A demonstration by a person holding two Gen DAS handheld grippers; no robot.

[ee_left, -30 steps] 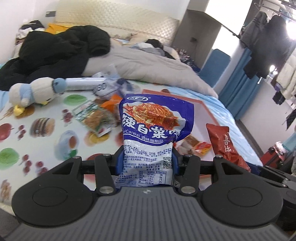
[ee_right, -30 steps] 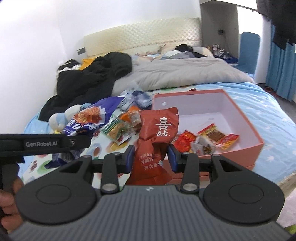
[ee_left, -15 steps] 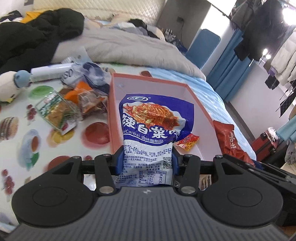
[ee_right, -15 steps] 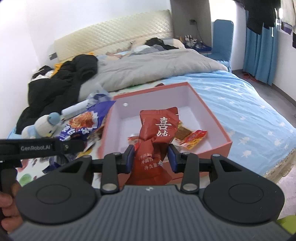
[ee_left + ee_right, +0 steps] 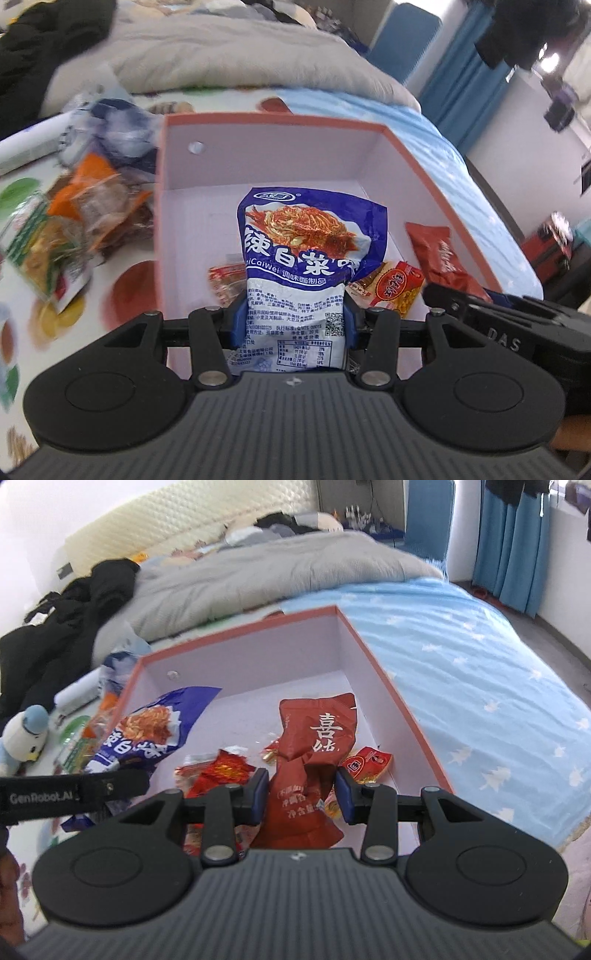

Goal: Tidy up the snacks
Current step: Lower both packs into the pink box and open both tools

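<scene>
Our left gripper [image 5: 293, 325] pinches the lower part of the blue packet [image 5: 312, 258], its blue pads pressed against both sides, and holds it upright over the near end of the pink box [image 5: 159, 206]. Our right gripper [image 5: 301, 794] has its pads spread a little wider than the red packet [image 5: 314, 749] between them; the left pad sits at the packet's edge, while the right pad shows a thin gap, so we cannot tell whether it grips firmly. The red packet hangs inside the box, over the near right corner.

The box sits on the bed, its salmon rim standing high on all sides. Its far half is bare white floor, and small red and orange snack sachets [image 5: 221, 771] lie along the near wall. Just beyond the left rim, loose snacks [image 5: 88, 206] crowd the fruit-print cloth [image 5: 122, 295]. On the right the rim borders the light blue bedsheet [image 5: 480, 686]. A gray duvet [image 5: 280, 572] rises behind the far wall, and a plush penguin [image 5: 26, 738] lies at far left.
</scene>
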